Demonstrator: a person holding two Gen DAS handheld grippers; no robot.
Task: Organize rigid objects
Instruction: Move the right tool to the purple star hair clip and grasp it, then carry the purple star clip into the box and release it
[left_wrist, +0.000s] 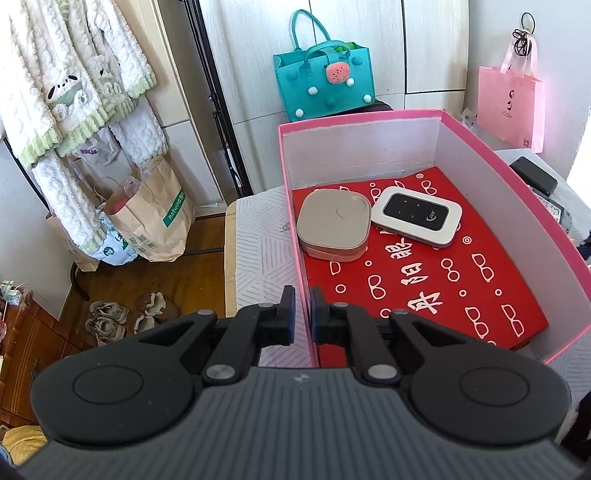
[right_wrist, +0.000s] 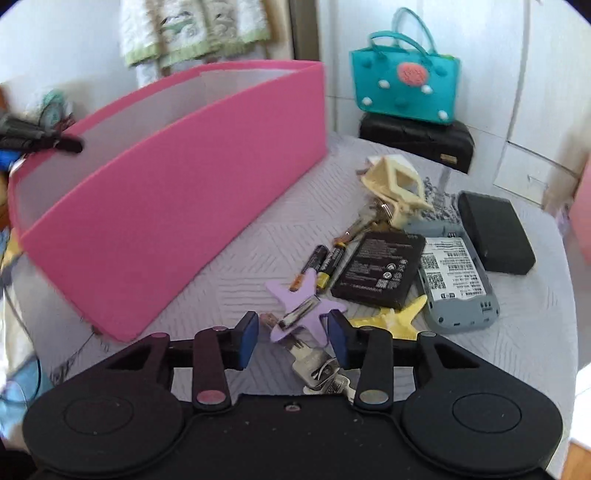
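My left gripper (left_wrist: 303, 314) is pinching the pink box (left_wrist: 295, 206) wall; my right gripper (right_wrist: 291, 341) is standing half-open around the purple star clip (right_wrist: 301, 314), pads apart from it, its own body partly hiding the keys (right_wrist: 317, 369) beneath.

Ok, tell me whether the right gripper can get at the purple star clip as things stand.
Probably yes. The right gripper is open with the purple star clip lying between its pads, and nothing covers the clip from above. The keys beneath it might come along.

The left wrist camera is looking steeply down into the pink box (left_wrist: 480, 147) from its near corner. The right wrist camera is facing the pink box (right_wrist: 177, 206) from outside; both are catching the teal bag (left_wrist: 325, 85).
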